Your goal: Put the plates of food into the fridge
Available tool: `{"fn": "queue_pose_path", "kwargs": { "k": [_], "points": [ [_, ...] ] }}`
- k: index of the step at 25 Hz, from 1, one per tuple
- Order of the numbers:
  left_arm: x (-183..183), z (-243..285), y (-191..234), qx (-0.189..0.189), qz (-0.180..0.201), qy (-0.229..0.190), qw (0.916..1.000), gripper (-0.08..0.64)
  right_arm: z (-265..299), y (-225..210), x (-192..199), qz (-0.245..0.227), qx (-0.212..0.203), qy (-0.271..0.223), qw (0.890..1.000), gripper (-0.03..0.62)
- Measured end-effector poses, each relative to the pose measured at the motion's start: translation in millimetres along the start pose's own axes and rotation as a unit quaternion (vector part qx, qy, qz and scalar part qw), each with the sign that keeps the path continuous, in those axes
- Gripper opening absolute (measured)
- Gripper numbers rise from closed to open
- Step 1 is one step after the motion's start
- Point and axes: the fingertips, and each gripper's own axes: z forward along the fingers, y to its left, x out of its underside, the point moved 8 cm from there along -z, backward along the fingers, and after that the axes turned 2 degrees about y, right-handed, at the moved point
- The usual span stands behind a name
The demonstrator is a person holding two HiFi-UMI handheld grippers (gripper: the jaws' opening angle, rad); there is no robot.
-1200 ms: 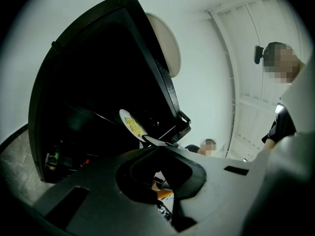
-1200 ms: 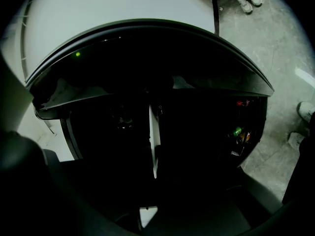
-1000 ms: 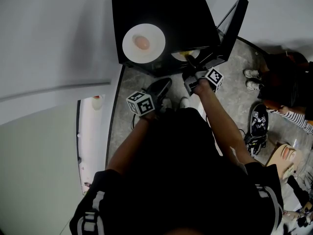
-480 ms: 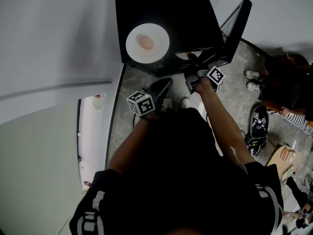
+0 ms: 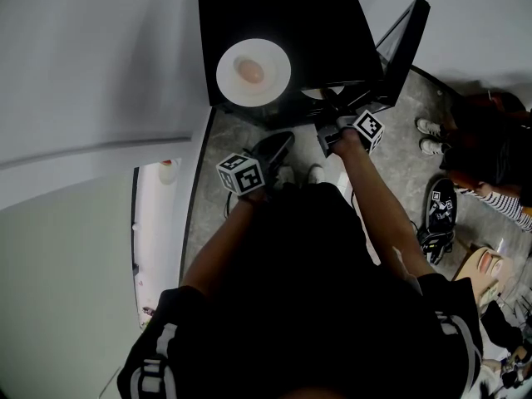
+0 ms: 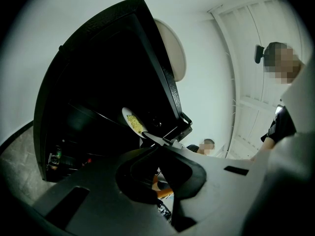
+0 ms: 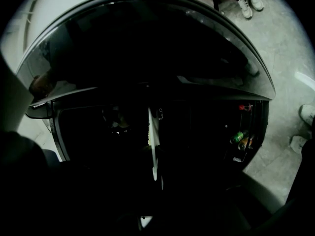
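While the right gripper is clamped on the rim of a white plate with some yellow food on it, that plate is only poking into the open black fridge, past the swung-out door. It's super dark in there, so no telling if it's resting on a shelf yet. Call that one half done: it needs setting down and letting go.

The second plate, the one with pinkish food, sits on the fridge's top close to the front edge, toward the left corner, so it hasn't gone in at all. The left gripper hangs low in front of the fridge, jaws together on nothing, so it looks free to fetch that one. After that the door probably wants shutting.
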Motion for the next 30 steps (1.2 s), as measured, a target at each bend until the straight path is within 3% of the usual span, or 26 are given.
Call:
{"fn": "queue_pose_path", "kwargs": {
  "k": [7,30],
  "points": [
    [2,-4,0,-0.004,-0.002,-0.003,1.0,0.021,0,3,-1,0.002,-0.021,0.003,1.0,0.044],
    [26,-6,-16,0.004,0.007,0.002,1.0,0.021,-43,-1,2,-0.014,-0.025,0.01,1.0,0.044]
  ]
}}
